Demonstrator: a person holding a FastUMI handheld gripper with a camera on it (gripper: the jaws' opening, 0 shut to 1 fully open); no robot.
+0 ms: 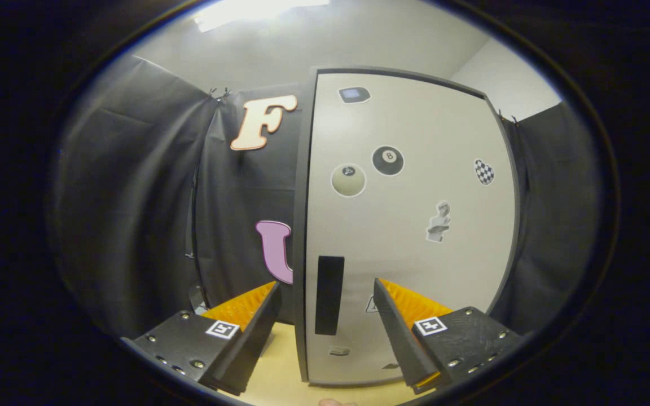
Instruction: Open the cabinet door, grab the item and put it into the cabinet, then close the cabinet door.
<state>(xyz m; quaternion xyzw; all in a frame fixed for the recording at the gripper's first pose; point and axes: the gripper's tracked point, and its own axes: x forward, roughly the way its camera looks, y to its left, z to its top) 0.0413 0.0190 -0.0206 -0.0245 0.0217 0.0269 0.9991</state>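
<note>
A pale grey cabinet door [409, 225] with a dark frame stands upright just ahead of me, carrying several stickers. Its black vertical handle [329, 295] runs along the door's left edge. My gripper [328, 290] is open, its two fingers straddling the handle and the door's left edge without visibly touching either. The door looks shut or nearly shut against the cabinet. I cannot see the item.
The cabinet stands on a light wooden tabletop [280, 372]. Black cloth [133, 197] hangs close on the left and behind, and again to the right of the cabinet. A fingertip of a person [333, 402] peeks in below the fingers.
</note>
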